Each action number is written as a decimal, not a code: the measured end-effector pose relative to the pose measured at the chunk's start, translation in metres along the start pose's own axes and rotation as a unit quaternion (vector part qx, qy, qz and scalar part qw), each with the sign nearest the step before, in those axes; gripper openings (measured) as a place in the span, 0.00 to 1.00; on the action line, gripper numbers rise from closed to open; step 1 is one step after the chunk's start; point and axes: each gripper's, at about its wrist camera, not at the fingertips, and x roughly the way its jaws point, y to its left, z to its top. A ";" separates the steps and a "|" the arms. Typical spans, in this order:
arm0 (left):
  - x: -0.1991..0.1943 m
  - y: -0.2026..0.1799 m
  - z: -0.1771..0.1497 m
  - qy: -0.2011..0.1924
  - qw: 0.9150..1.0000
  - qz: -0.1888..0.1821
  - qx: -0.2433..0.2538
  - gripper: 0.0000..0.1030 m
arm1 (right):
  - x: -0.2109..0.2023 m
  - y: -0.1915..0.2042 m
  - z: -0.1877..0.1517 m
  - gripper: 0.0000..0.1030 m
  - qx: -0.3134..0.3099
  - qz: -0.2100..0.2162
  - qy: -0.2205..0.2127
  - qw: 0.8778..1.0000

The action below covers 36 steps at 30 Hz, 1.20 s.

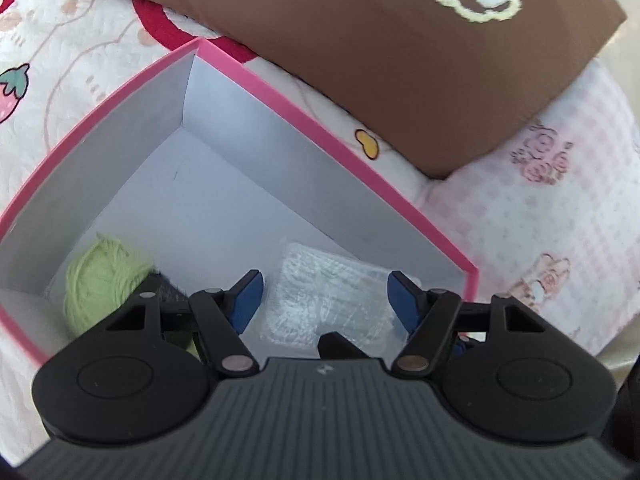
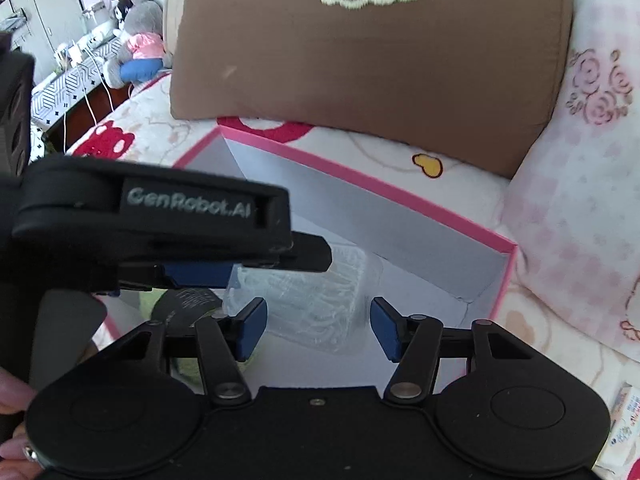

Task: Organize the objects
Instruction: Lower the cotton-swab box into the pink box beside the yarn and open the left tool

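Both grippers, left gripper (image 1: 324,300) and right gripper (image 2: 318,328), hang open, unloaded, above clear plastic packet (image 1: 324,292) inside pink box (image 1: 320,128). Straddle packet squarely; avoid green yarn ball (image 1: 104,276) beside it.

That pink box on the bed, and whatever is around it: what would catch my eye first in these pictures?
The pink-rimmed box with white walls, lying open on a cartoon-print bedspread. Inside lie a green ball of yarn in the near left part and a clear plastic packet towards the right. A big brown cushion sits just behind the box, and both black grippers, left and right, hang open over the packet.
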 end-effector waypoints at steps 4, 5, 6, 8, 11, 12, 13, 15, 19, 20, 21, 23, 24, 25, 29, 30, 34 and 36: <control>0.012 0.003 0.000 0.004 1.000 0.011 0.001 0.65 | 0.017 -0.003 0.003 0.60 0.007 -0.002 0.018 1.000; 0.012 0.004 -0.001 0.001 1.000 0.013 0.004 0.65 | 0.020 -0.003 0.002 0.60 0.005 -0.001 0.026 1.000; 0.011 0.006 -0.001 -0.008 1.000 0.015 0.002 0.63 | 0.024 -0.001 0.002 0.60 -0.002 0.002 0.034 0.999; 0.008 0.008 0.001 -0.028 1.000 0.009 0.011 0.59 | 0.029 0.004 -0.001 0.60 -0.019 0.004 0.048 0.999; 0.006 0.006 0.004 -0.034 0.999 0.003 0.029 0.58 | 0.035 0.008 -0.005 0.60 -0.038 -0.006 0.052 0.998; 0.007 0.008 0.004 -0.035 0.999 0.002 0.029 0.58 | 0.038 0.008 -0.005 0.60 -0.038 -0.008 0.051 0.998; 0.009 0.009 0.005 -0.034 0.999 0.004 0.029 0.58 | 0.041 0.008 -0.006 0.58 -0.038 -0.007 0.056 0.998; 0.014 0.013 0.006 -0.032 0.999 0.014 0.029 0.56 | 0.046 0.010 -0.007 0.51 -0.044 -0.010 0.066 0.997; 0.025 0.018 0.007 -0.020 0.999 0.025 0.030 0.55 | 0.055 0.015 -0.010 0.44 -0.049 -0.015 0.089 0.995; 0.027 0.018 0.007 -0.019 0.999 0.026 0.032 0.55 | 0.058 0.014 -0.010 0.44 -0.044 -0.013 0.094 0.995; 0.028 0.018 0.007 -0.018 0.999 0.026 0.034 0.55 | 0.060 0.014 -0.010 0.44 -0.041 -0.013 0.096 0.994; 0.030 0.017 0.007 -0.016 0.999 0.026 0.033 0.55 | 0.063 0.014 -0.011 0.44 -0.043 -0.018 0.099 0.994; 0.031 0.016 0.007 -0.015 0.999 0.026 0.035 0.55 | 0.064 0.014 -0.011 0.44 -0.042 -0.019 0.102 0.994; 0.032 0.016 0.007 -0.015 0.999 0.027 0.035 0.55 | 0.065 0.014 -0.012 0.44 -0.039 -0.017 0.105 0.994; 0.035 0.019 0.007 -0.004 0.999 0.030 0.026 0.55 | 0.060 0.018 -0.012 0.44 -0.053 -0.008 0.097 0.994; 0.038 0.021 0.006 0.006 1.000 0.022 0.021 0.55 | 0.057 0.020 -0.011 0.44 -0.058 -0.001 0.093 0.994; 0.041 0.018 0.003 0.009 0.999 0.032 0.024 0.55 | 0.055 0.027 -0.010 0.43 -0.061 0.000 0.094 0.994; 0.038 0.016 0.003 -0.003 0.998 0.053 0.036 0.55 | 0.056 0.029 -0.010 0.43 -0.065 -0.009 0.095 0.993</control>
